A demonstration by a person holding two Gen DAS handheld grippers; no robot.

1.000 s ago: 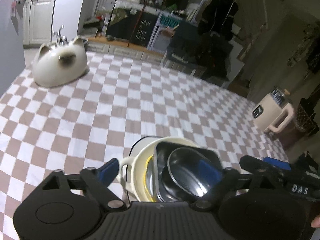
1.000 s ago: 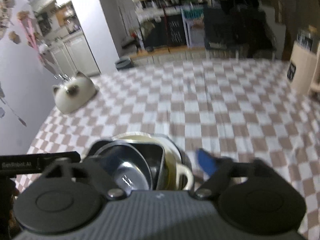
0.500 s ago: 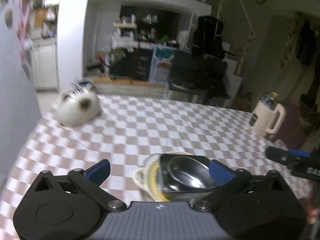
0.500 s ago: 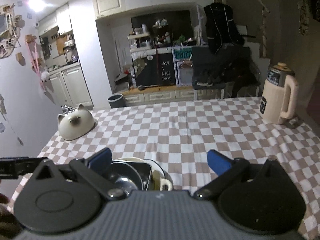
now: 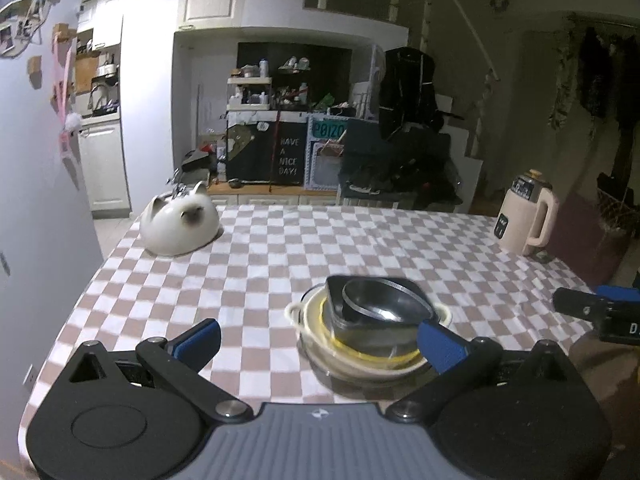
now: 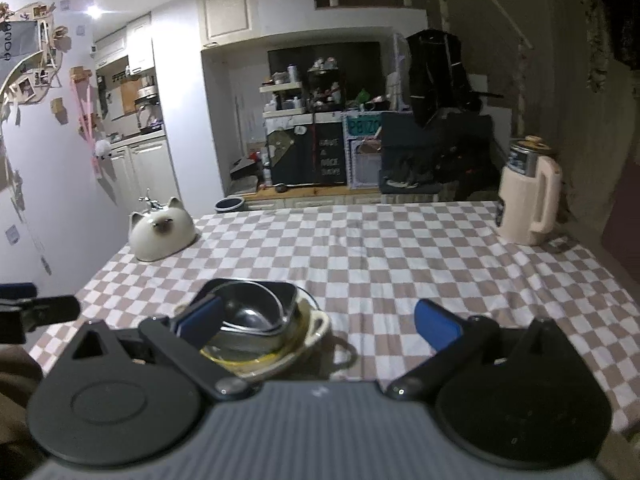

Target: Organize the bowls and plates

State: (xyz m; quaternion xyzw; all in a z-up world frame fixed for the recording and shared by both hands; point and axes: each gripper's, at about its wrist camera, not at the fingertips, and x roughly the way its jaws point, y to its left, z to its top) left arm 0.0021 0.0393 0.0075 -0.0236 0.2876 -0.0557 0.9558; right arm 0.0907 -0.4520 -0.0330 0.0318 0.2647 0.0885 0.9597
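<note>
A stack of dishes stands on the checked tablecloth: a cream two-handled dish [image 5: 316, 332] at the bottom, a dark square bowl [image 5: 336, 286] in it, and a steel bowl [image 5: 380, 300] on top. My left gripper [image 5: 320, 338] is open, pulled back from the stack, which lies near its right finger. In the right wrist view the same cream dish [image 6: 308, 334] with the steel bowl [image 6: 248, 312] sits behind the left finger of my right gripper [image 6: 318, 318], which is open and empty.
A white cat-shaped dish [image 5: 180, 226] sits at the table's far left corner, and a cream jug [image 5: 526, 216] at the far right. The other gripper's tip [image 5: 592, 308] shows at the right edge. Shelves and clutter stand beyond the table.
Both grippers have drawn back and risen from the stack, which now looks smaller and farther off. The left jaws have spread slightly wider. The stack has stayed in place.
</note>
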